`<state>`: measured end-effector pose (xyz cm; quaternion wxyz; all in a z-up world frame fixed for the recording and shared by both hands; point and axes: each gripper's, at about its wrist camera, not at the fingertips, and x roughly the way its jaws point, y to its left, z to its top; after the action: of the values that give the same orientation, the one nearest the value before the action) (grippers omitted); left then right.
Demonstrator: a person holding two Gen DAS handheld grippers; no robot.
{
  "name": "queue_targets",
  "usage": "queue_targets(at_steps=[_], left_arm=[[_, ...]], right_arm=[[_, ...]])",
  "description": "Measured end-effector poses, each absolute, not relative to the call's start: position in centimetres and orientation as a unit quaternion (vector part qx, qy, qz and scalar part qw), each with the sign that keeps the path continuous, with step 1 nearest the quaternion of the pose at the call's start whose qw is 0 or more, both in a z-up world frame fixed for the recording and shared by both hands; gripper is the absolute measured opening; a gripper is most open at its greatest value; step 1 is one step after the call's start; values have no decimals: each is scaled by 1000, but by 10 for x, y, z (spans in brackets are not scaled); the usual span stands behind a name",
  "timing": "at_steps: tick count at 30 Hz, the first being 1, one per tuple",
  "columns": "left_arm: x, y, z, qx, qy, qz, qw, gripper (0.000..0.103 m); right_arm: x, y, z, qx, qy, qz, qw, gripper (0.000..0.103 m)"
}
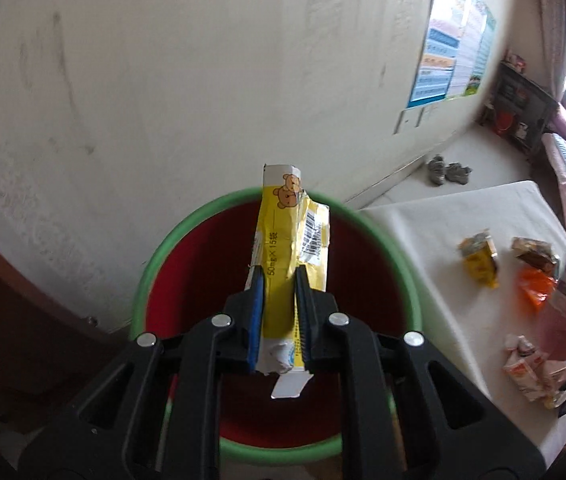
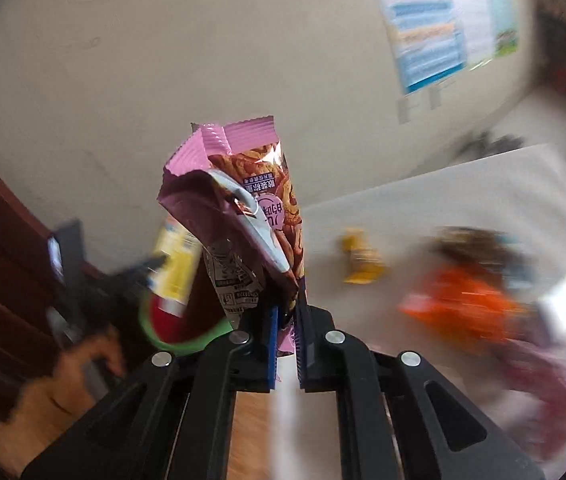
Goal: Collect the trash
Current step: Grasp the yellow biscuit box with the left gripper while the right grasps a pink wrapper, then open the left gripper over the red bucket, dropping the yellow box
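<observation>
Clearly, in the left wrist view, the left hand-held gripper [image 1: 277, 312] is clamped on a crushed yellow medicine box [image 1: 283, 248], whose long axis runs forward along the fingers. The box hangs directly above the open mouth of the red bin with a green rim [image 1: 151, 264], so letting go should drop it in. More wrappers lie on the white desk [image 1: 443, 208] to the right.

From the right wrist view, the right hand-held gripper [image 2: 285, 316] grips a pink snack bag [image 2: 243, 208], upright. The bin lies low to its left, farther from this hand.
</observation>
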<state>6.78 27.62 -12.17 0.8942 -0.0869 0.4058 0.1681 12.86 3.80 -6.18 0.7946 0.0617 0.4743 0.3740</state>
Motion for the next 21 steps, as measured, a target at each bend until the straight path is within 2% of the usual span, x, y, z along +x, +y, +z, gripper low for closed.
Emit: queue_targets(at_steps=[4, 6, 7, 8, 9, 11, 12, 15, 18, 21], left_arm=[[61, 285, -132, -77, 415, 184, 888, 14], [58, 291, -136, -88, 418, 192, 883, 15], [57, 294, -138, -93, 419, 198, 881, 15], [57, 296, -141, -97, 419, 204, 880, 19], [56, 297, -142, -99, 418, 209, 878, 23], [54, 298, -142, -103, 413, 219, 878, 51], [53, 295, -140, -103, 405, 228, 880, 54], [52, 285, -131, -107, 388, 231, 886, 55], [53, 255, -118, -137, 361, 206, 899, 64], [66, 217, -105, -143, 353, 173, 908, 67]], right_arm=[[137, 104, -79, 41, 493, 403, 770, 8], [139, 122, -82, 46, 496, 407, 766, 13], [141, 128, -83, 49, 496, 404, 767, 21], [144, 131, -83, 55, 495, 401, 769, 45], [143, 130, -84, 59, 491, 398, 773, 61], [146, 124, -82, 70, 483, 390, 781, 61], [145, 119, -84, 71, 484, 385, 783, 61], [141, 89, -75, 65, 481, 363, 796, 61], [135, 45, -62, 33, 470, 332, 817, 61], [133, 0, -52, 8, 462, 301, 834, 61]])
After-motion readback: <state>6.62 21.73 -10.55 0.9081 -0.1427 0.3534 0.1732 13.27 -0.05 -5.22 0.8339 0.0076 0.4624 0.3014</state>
